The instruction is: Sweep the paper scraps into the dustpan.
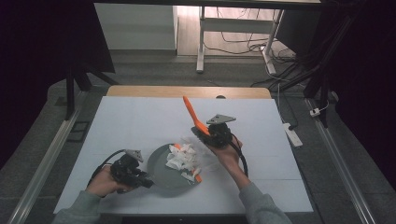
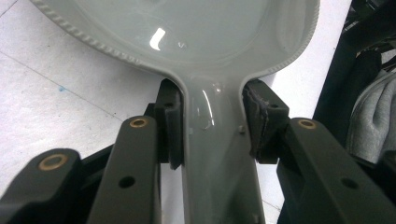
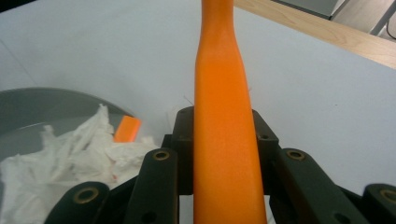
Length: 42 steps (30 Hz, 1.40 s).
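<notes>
A grey dustpan (image 1: 159, 176) lies on the white table, its pan (image 2: 196, 28) wide and glossy in the left gripper view. My left gripper (image 1: 144, 181) (image 2: 212, 122) is shut on the pan's handle (image 2: 217, 158), one pad on each side. Crumpled white paper (image 1: 182, 157) (image 3: 70, 161) is heaped in the pan (image 3: 28, 109), with a small orange piece (image 3: 127, 128) (image 1: 198, 178) among it. My right gripper (image 1: 207, 131) (image 3: 224, 137) is shut on a long orange handle (image 1: 190, 111) (image 3: 223, 102) that slants up and away, just right of the pan.
The white table cover (image 1: 140, 121) has bare room at the back and both sides. A wooden table edge (image 1: 187, 91) runs along the far side. Beyond it stand a desk frame (image 1: 201, 42) and floor cables (image 1: 243, 46). A power strip (image 1: 293, 135) lies right of the table.
</notes>
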### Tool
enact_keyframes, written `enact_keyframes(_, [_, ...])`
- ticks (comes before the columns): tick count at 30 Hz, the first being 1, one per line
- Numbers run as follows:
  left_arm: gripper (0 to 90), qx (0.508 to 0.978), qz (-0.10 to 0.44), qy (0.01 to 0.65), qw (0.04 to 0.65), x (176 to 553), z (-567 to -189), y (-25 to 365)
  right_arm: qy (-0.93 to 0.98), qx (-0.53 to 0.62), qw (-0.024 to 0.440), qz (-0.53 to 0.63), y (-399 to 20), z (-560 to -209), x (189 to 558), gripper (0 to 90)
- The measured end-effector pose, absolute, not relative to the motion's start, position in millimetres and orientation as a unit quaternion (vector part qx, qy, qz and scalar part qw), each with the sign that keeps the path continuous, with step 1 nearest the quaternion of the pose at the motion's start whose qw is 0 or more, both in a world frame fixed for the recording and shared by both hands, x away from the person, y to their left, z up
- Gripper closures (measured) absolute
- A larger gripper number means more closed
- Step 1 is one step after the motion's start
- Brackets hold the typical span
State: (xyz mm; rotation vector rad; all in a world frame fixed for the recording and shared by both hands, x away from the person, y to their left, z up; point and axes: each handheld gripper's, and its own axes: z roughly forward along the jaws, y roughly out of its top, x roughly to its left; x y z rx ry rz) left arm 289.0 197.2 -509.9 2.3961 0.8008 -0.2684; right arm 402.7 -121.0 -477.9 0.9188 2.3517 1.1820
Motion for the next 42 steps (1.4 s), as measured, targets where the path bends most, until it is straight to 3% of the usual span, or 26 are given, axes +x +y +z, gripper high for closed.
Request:
enact_keyframes(7, [61.5, 0.899, -0.1, 0.306, 0.297, 288.4, -509.9, 197.6, 0.829, 0.334, 0.195, 0.405, -126.1, -480.9, 417.4, 70.5])
enact_keyframes(24, [61.5, 0.897, -0.1, 0.31, 0.298, 288.3, -510.7, 198.1, 0.857, 0.31, 0.184, 0.369, -94.4, -500.2, 438.3, 70.6])
enact_keyframes(42, [61.5, 0.897, -0.101, 0.311, 0.298, 288.9, -511.6, 197.3, 0.883, 0.259, 0.131, 0.369, -67.8, -501.1, 397.4, 70.6])
